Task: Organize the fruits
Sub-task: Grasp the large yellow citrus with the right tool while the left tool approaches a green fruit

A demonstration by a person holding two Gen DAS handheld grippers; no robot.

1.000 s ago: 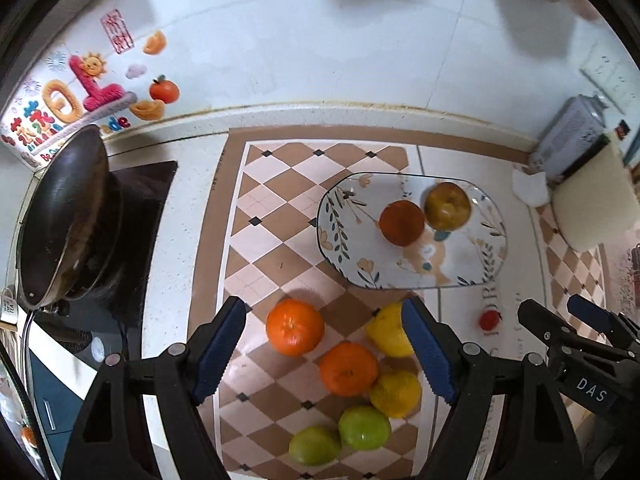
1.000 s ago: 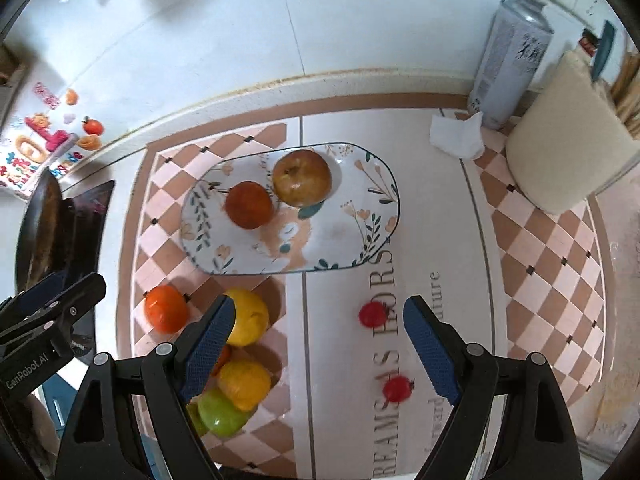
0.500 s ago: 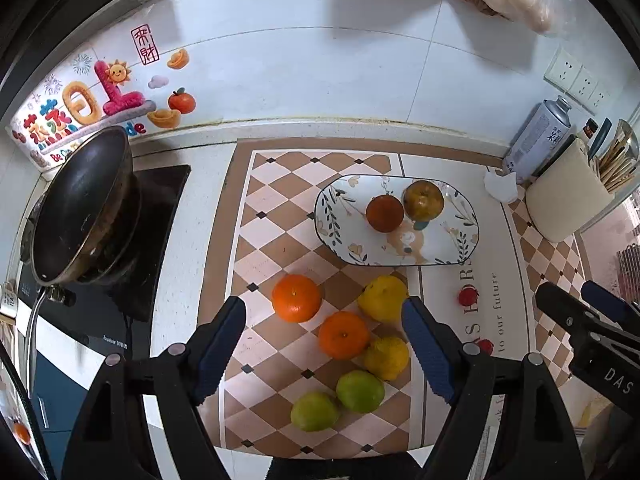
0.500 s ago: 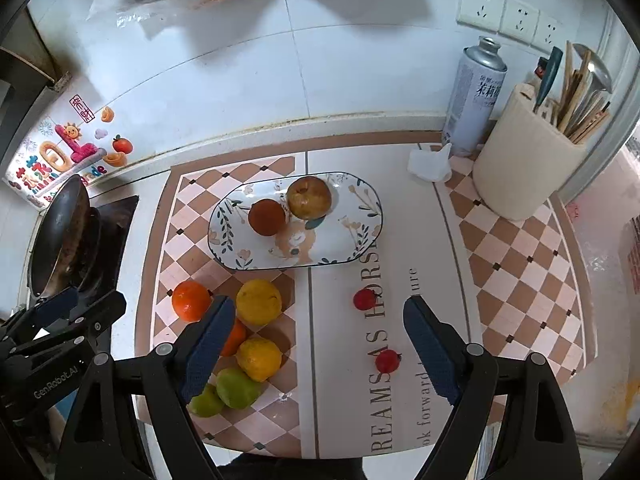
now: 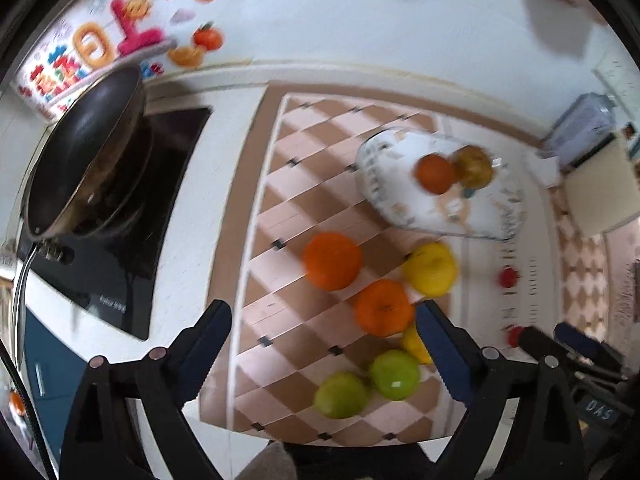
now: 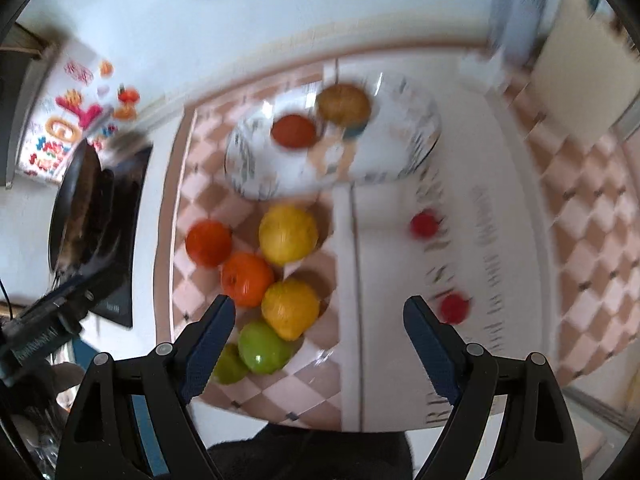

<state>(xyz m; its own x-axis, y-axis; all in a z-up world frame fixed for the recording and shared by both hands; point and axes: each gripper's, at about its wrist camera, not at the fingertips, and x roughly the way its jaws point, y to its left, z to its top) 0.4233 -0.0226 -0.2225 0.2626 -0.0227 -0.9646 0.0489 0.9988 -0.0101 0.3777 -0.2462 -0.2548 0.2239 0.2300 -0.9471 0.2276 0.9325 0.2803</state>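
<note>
A patterned oval plate holds a dark orange fruit and a brownish apple. In front of it on the checkered mat lie two oranges, yellow fruits and two green fruits. Two small red fruits lie to the right. My left gripper is open and empty above the fruit pile. My right gripper is open and empty above the mat's front. Both views are blurred.
A black pan sits on a dark hob at the left. A spray can and a cream utensil holder stand at the back right. The counter's front edge runs just below the fruit.
Both grippers have dropped lower and closer to the counter than half a second ago; the fruit looks larger. The left view has shifted left, towards the pan. No fruit has moved.
</note>
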